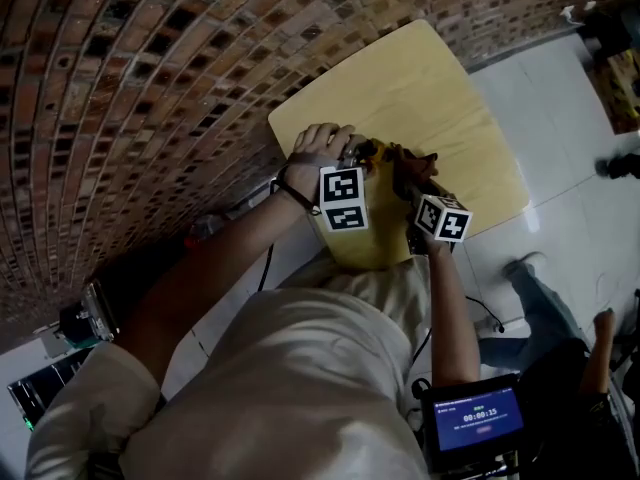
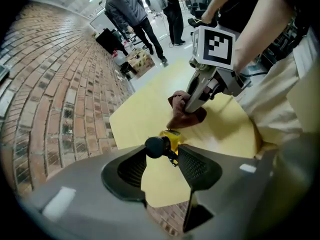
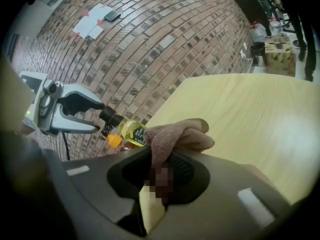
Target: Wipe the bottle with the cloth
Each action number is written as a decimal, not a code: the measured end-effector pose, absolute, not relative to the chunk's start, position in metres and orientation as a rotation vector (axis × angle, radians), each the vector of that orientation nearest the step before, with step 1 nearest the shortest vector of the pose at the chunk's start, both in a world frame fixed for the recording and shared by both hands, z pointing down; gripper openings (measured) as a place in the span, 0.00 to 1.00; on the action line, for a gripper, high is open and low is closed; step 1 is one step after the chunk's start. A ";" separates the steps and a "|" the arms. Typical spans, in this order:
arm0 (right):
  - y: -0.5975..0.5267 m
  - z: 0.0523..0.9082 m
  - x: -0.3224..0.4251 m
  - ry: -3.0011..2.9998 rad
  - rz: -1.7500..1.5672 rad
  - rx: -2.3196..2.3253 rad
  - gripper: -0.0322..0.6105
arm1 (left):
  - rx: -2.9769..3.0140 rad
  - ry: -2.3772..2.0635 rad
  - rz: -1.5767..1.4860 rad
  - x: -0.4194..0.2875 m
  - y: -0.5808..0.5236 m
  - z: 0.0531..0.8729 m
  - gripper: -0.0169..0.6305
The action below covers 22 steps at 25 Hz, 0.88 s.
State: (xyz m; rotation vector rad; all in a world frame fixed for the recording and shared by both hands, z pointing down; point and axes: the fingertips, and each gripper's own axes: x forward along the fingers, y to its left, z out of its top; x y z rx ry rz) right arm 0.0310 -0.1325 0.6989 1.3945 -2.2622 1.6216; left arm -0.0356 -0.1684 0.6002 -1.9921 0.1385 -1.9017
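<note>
Between the jaws of my left claw (image 2: 164, 153), standing wide, sits the black cap (image 2: 156, 146) of a bottle (image 2: 172, 136) of yellow liquid; the pads (image 2: 192, 166) do not clamp it. My right claw (image 3: 160, 157) is closed on a bunched brown cloth (image 3: 181, 136), whose free fold touches the bottle's side, near the edge of the yellow table (image 3: 250, 114). Judgement: bottle light, smooth, easily tipped; pinch it at cap or neck, leaving the body bare. Cloth limp; grip it bunched.

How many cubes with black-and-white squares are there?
2. One cube rides on the left gripper, the other on the right gripper holding the cloth.
</note>
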 end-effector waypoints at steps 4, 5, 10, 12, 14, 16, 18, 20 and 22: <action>-0.124 0.698 0.035 -2.234 1.624 1.408 0.16 | -2.141 0.223 -1.934 -0.053 -0.158 0.589 0.37; -0.121 0.699 0.036 -2.226 1.629 1.410 0.16 | -2.180 0.252 -1.952 -0.059 -0.157 0.589 0.37; -0.106 0.699 0.041 -2.189 1.667 1.454 0.16 | -2.374 0.376 -2.056 -0.075 -0.157 0.598 0.37; -0.103 0.693 0.042 -2.185 1.685 1.492 0.16 | -2.446 0.408 -2.077 -0.072 -0.159 0.607 0.37; -0.102 0.683 0.041 -2.216 1.676 1.523 0.16 | -2.531 0.442 -2.091 -0.067 -0.161 0.617 0.37; -0.101 0.663 0.034 -2.309 1.651 1.511 0.16 | -2.624 0.509 -2.110 -0.065 -0.164 0.625 0.35; -0.103 0.636 0.021 -2.450 1.616 1.448 0.16 | -2.727 0.602 -2.123 -0.063 -0.169 0.629 0.26; -0.108 0.612 0.006 -2.579 1.566 1.365 0.16 | -2.830 0.683 -2.125 -0.060 -0.170 0.630 0.18; -0.114 0.599 -0.011 -2.654 1.514 1.295 0.16 | -2.878 0.751 -2.130 -0.060 -0.171 0.630 0.17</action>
